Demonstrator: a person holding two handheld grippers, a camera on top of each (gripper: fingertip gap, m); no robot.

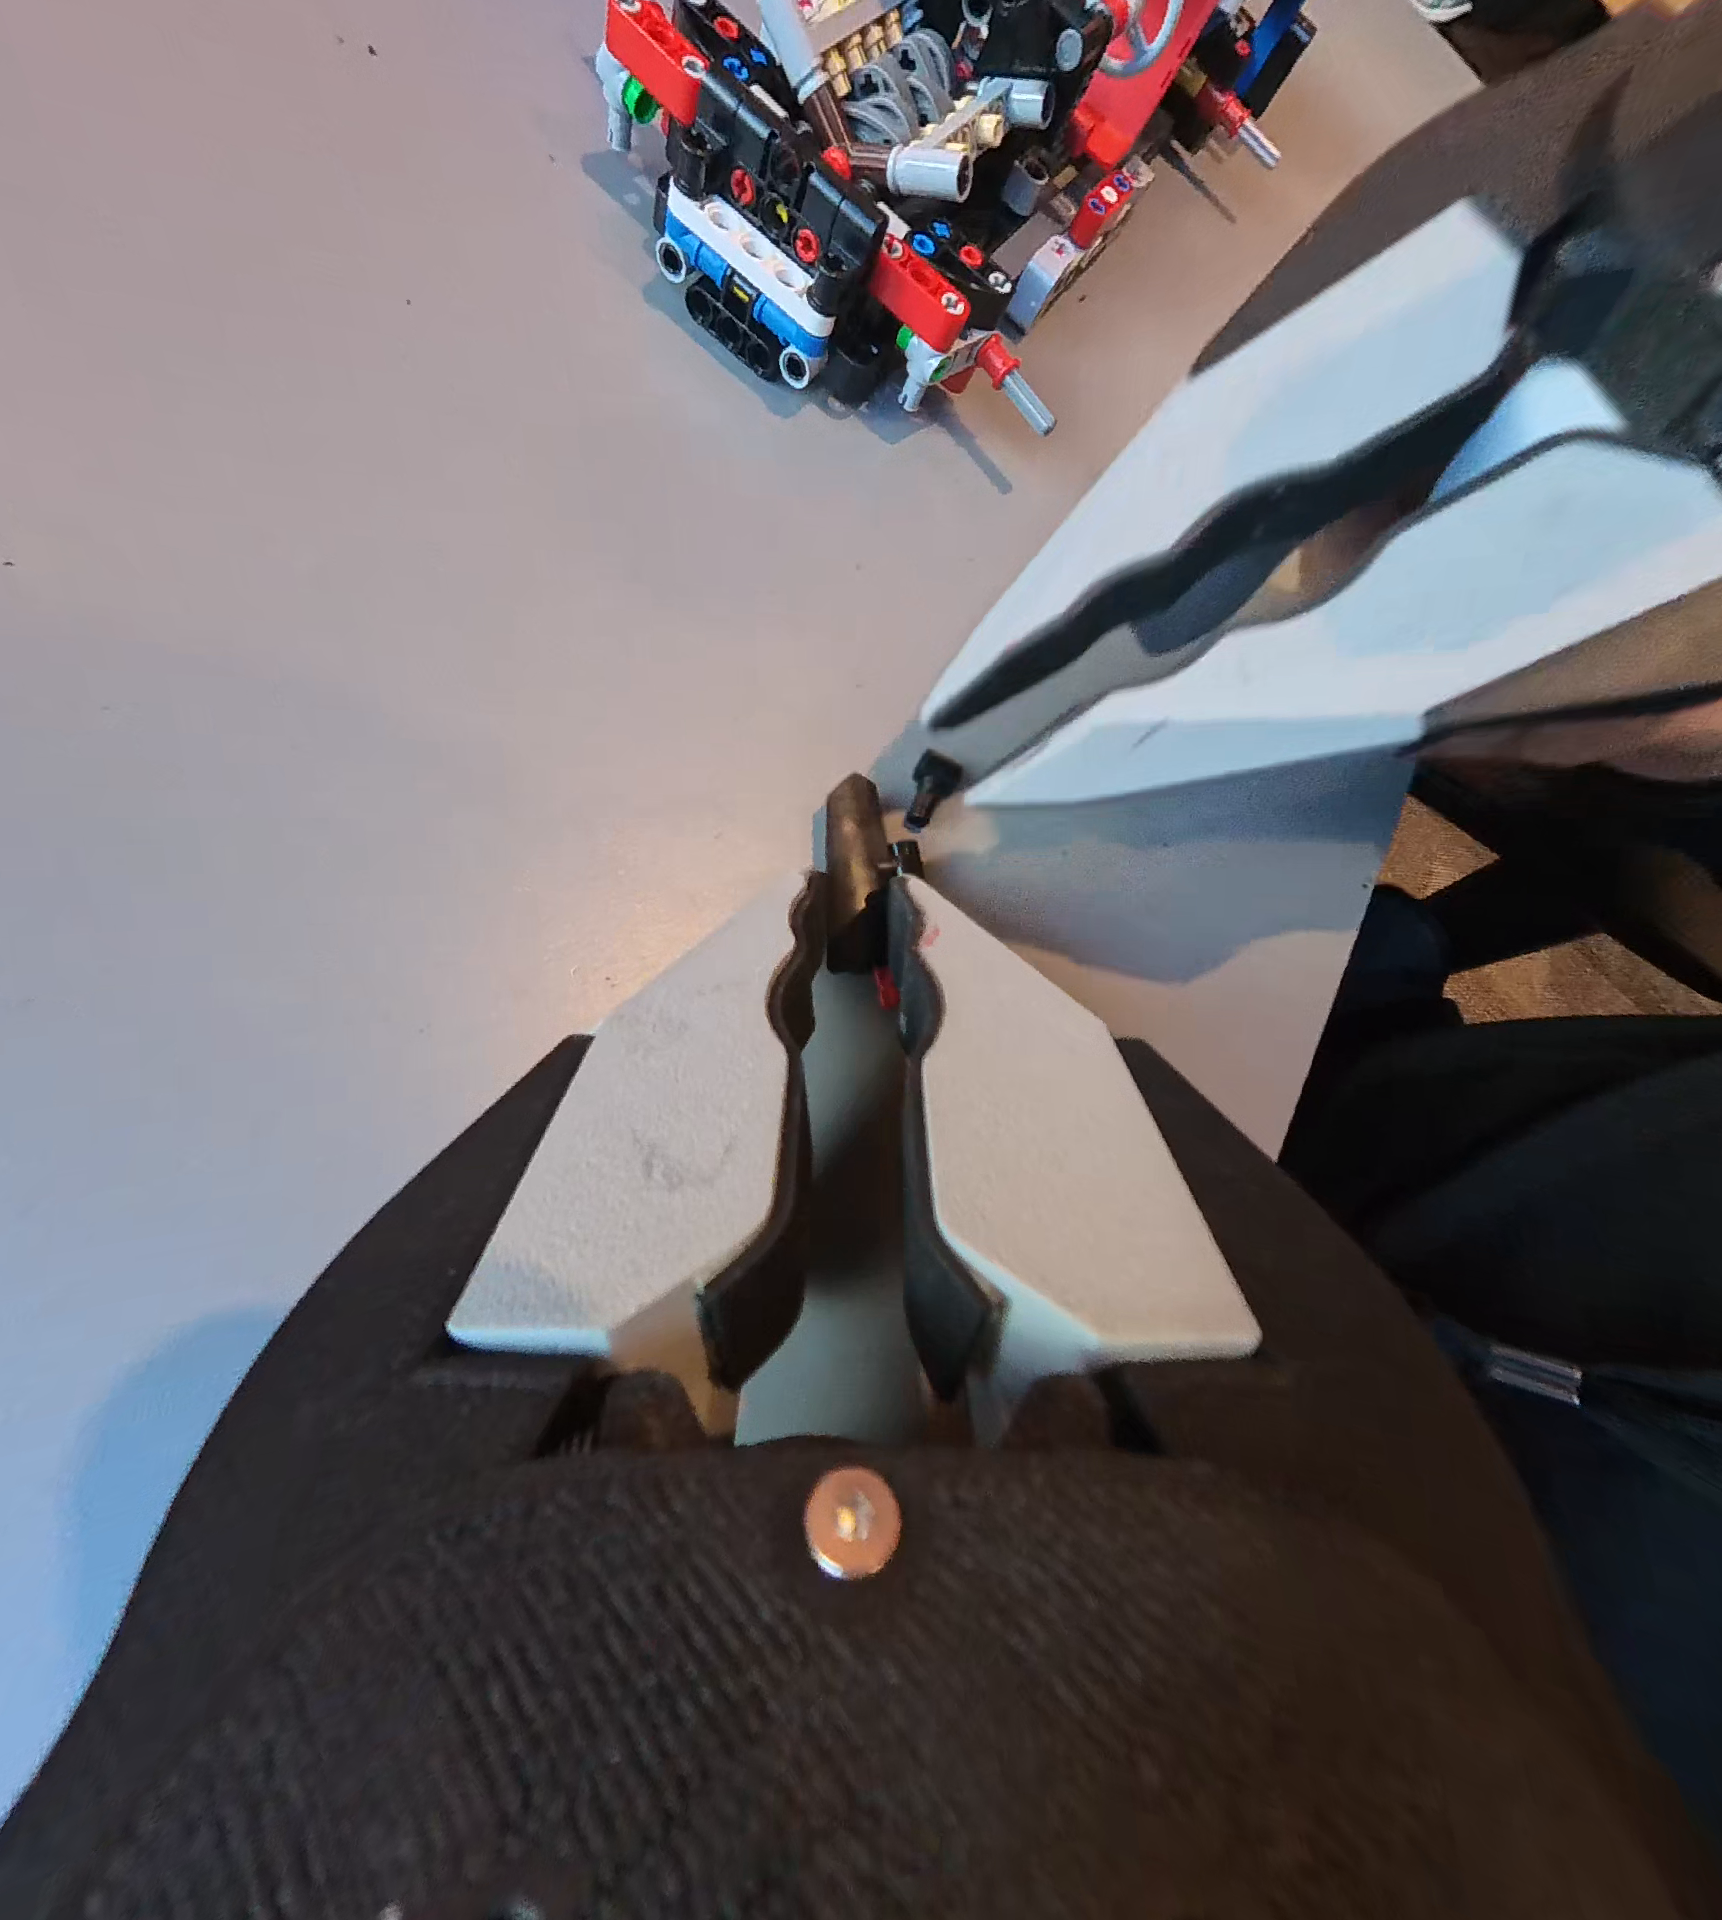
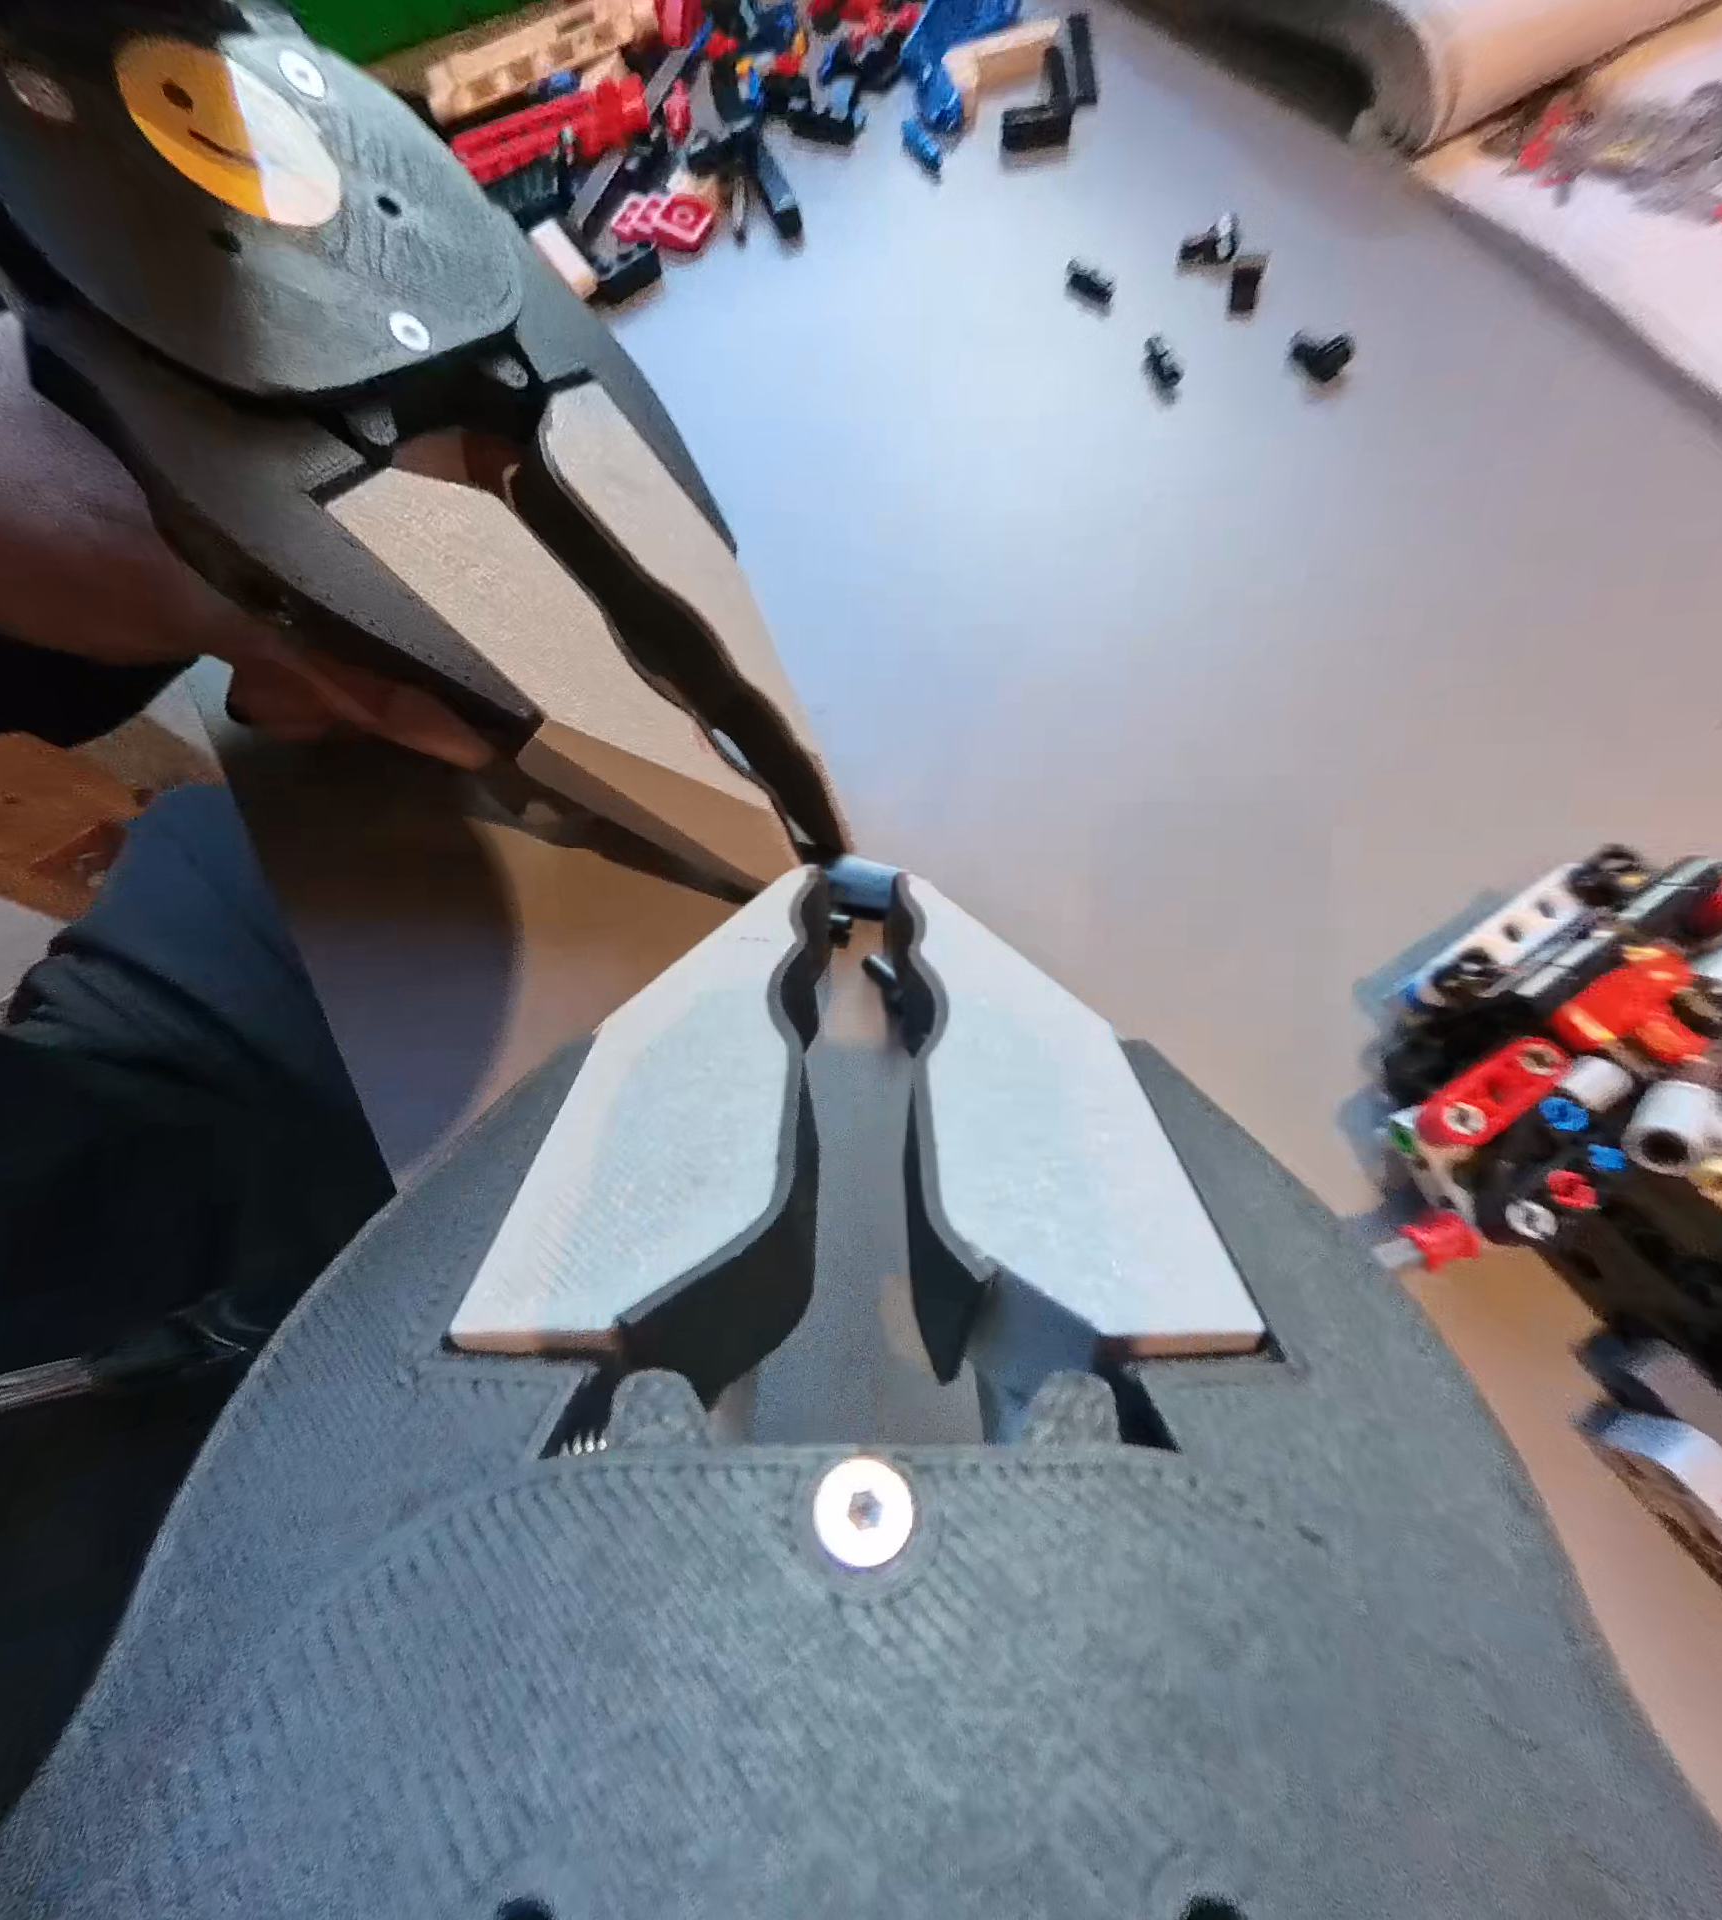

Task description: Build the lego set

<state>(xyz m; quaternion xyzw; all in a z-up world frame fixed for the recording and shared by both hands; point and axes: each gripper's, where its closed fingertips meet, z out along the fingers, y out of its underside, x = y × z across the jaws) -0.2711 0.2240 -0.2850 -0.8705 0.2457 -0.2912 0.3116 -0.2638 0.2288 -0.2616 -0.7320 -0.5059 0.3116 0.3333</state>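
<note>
My left gripper is shut on a small black Lego piece that sticks out past its tips, with a bit of red behind it. My right gripper comes in from the upper right, shut on a small black pin whose end almost touches the black piece. In the right wrist view my right gripper has narrow jaws, with the black piece just in front of its tips and the pin beside one finger. The left gripper meets it from the upper left. Both are held above the grey table.
The partly built red, black and blue Lego model stands farther along the table, at the right in the right wrist view. A heap of loose parts, several black pins and an open booklet lie beyond. The table edge and a person's legs are close by. My left and right fingertips are right by each other.
</note>
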